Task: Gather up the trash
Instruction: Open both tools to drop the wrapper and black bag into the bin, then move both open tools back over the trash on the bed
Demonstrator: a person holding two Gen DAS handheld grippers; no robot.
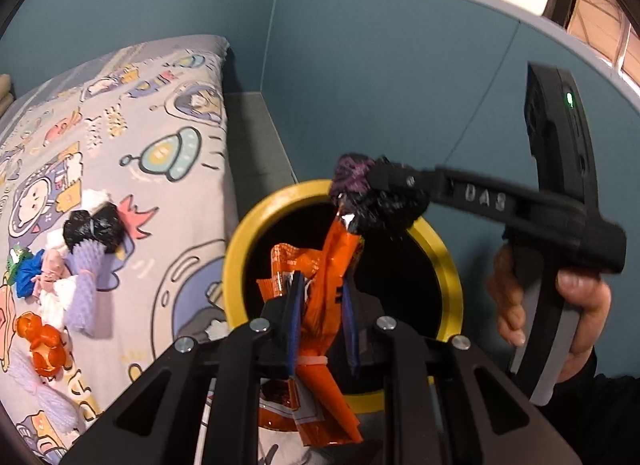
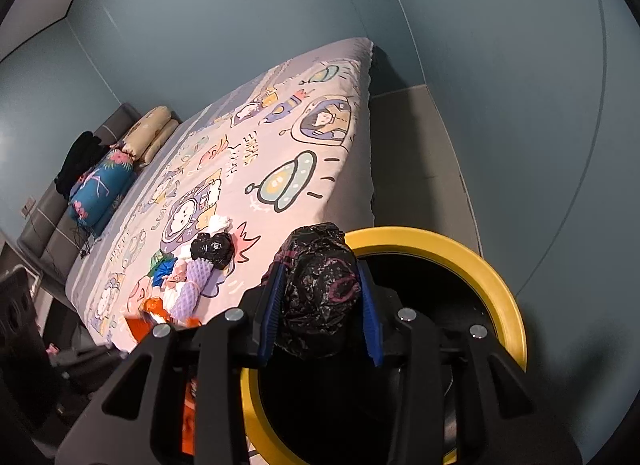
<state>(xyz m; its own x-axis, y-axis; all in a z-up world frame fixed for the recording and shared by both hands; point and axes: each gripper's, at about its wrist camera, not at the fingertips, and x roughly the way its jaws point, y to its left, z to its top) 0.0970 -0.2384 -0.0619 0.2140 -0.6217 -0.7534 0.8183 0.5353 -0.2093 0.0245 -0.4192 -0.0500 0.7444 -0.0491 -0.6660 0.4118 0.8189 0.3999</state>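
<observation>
Trash is hanging over the yellow-rimmed bin (image 1: pixel 442 265) at the lower centre of both views. The left gripper (image 1: pixel 320 313) is pinching an orange wrapper (image 1: pixel 320 297) in narrow fingers, its long axis running up the frame towards the bin mouth. The right gripper (image 2: pixel 320 313) is cradling a crumpled black bag (image 2: pixel 320 289), fingers easing apart right above the opening. "DAS" is showing on its arm. More litter (image 2: pixel 188 277) is lying on the bed (image 2: pixel 320 145), left.
</observation>
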